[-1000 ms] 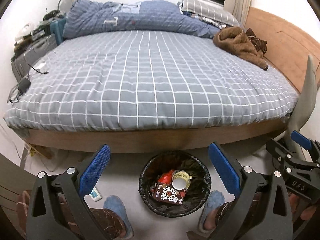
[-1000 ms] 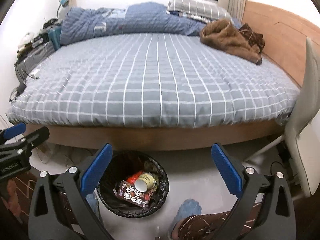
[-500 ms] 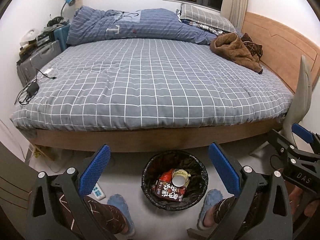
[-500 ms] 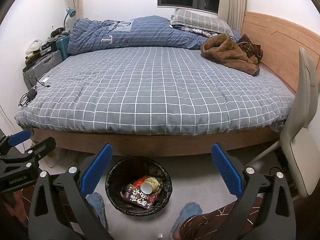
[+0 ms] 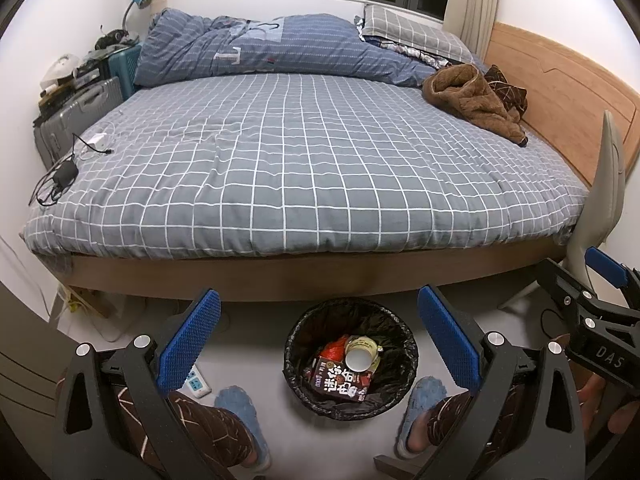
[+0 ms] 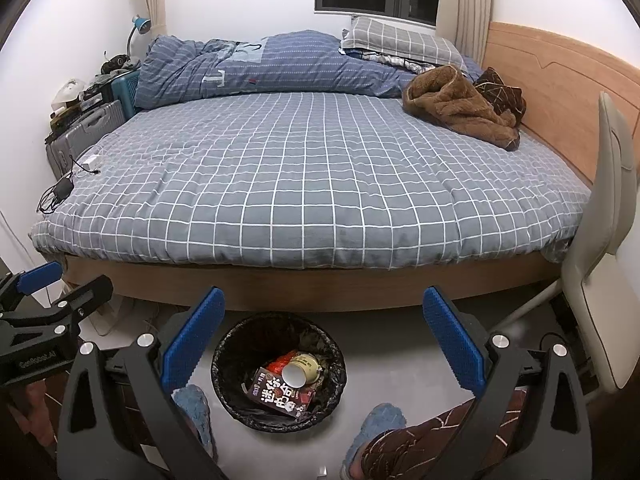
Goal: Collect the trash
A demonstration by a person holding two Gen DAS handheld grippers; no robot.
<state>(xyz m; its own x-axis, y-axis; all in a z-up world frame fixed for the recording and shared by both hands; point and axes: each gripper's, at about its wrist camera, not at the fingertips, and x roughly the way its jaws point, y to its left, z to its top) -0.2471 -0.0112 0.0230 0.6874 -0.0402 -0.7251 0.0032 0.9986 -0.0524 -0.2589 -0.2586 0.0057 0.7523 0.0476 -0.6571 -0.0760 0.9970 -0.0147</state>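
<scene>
A round bin with a black liner (image 5: 298, 340) stands on the floor in front of the bed; it also shows in the right wrist view (image 6: 230, 348). Inside lie a dark snack box (image 5: 340, 382), a paper cup (image 5: 360, 356) and a red wrapper (image 5: 334, 350). My left gripper (image 5: 320, 336) is open and empty, held high above the bin. My right gripper (image 6: 324, 336) is open and empty too, above and slightly right of the bin. Each gripper shows at the edge of the other's view.
A large bed with a grey checked cover (image 5: 304, 168) fills the view; a brown garment (image 5: 468, 100) and cables with a charger (image 5: 64, 176) lie on it. A pale chair (image 6: 600, 248) stands at the right. Suitcases (image 5: 76, 116) stand left. A power strip (image 5: 196, 382) lies by my slippers.
Both grippers have risen and pulled back from the bed; the bin looks smaller and more of the room shows. Both stay open and empty.
</scene>
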